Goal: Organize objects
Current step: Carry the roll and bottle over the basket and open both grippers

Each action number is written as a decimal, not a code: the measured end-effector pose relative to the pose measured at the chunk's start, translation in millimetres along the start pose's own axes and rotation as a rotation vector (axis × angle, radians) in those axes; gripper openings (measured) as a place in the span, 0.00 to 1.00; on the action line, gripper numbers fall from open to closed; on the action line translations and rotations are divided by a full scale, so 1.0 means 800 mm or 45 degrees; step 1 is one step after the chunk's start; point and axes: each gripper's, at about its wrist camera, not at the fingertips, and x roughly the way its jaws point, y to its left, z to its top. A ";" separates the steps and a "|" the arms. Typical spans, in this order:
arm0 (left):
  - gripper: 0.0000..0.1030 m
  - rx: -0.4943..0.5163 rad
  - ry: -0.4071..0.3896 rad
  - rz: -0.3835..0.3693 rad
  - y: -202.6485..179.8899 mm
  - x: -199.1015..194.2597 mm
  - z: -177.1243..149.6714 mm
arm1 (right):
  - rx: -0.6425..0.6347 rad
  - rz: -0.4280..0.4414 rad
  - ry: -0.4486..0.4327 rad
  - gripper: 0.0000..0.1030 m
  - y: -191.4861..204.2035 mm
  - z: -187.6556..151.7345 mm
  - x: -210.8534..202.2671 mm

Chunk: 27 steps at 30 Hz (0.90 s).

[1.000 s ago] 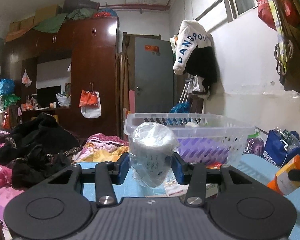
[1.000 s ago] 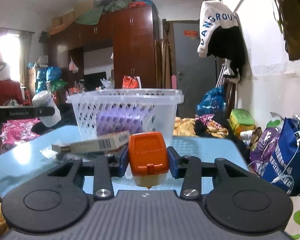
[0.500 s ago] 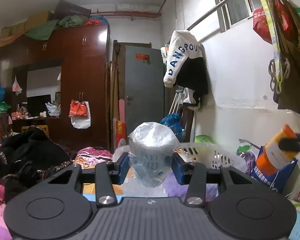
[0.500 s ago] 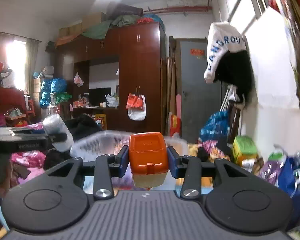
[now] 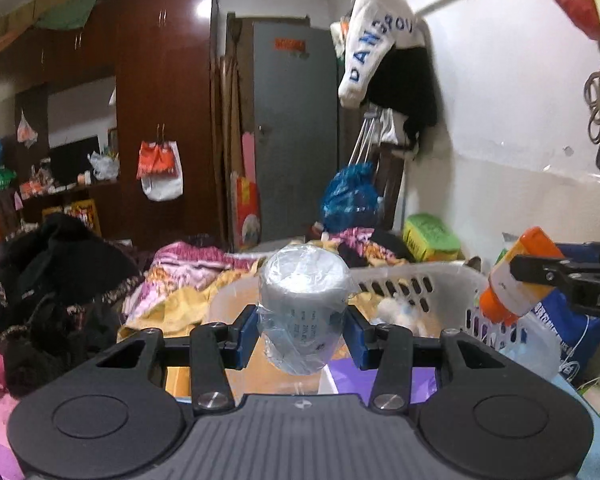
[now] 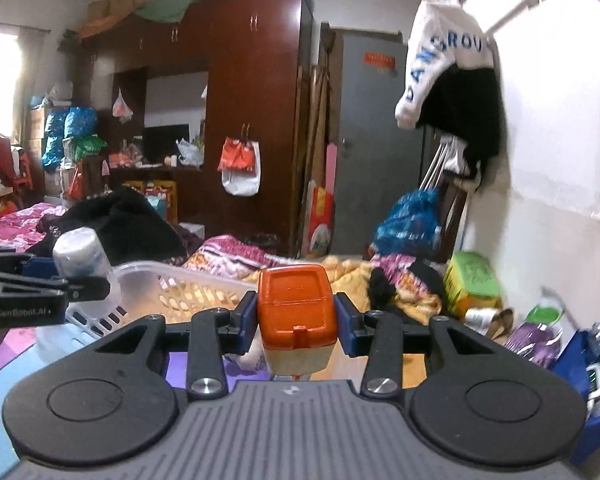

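**Both claws loaded above the white basket**

The left gripper clamps a film-wrapped grey cylindrical cup between its blue pads. The right gripper squeezes an orange-capped cream plastic bottle the same way. Just beneath and ahead of both claws sits the white perforated plastic laundry basket, its rim below the held items. Beyond the basket lie rumpled floral bedding and a dark wooden wardrobe.

A light-blue table carries the white perforated basket, toward ten o'clock in the right view.
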 end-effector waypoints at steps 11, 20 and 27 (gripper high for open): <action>0.71 0.028 0.048 0.008 -0.001 0.015 -0.018 | 0.032 -0.004 0.088 0.48 -0.003 -0.016 0.014; 0.89 0.108 -0.136 -0.020 -0.020 -0.064 -0.046 | 0.064 0.054 -0.101 0.99 -0.027 -0.023 -0.073; 0.90 0.084 -0.063 -0.153 -0.009 -0.105 -0.119 | 0.046 0.150 -0.091 1.00 -0.023 -0.111 -0.123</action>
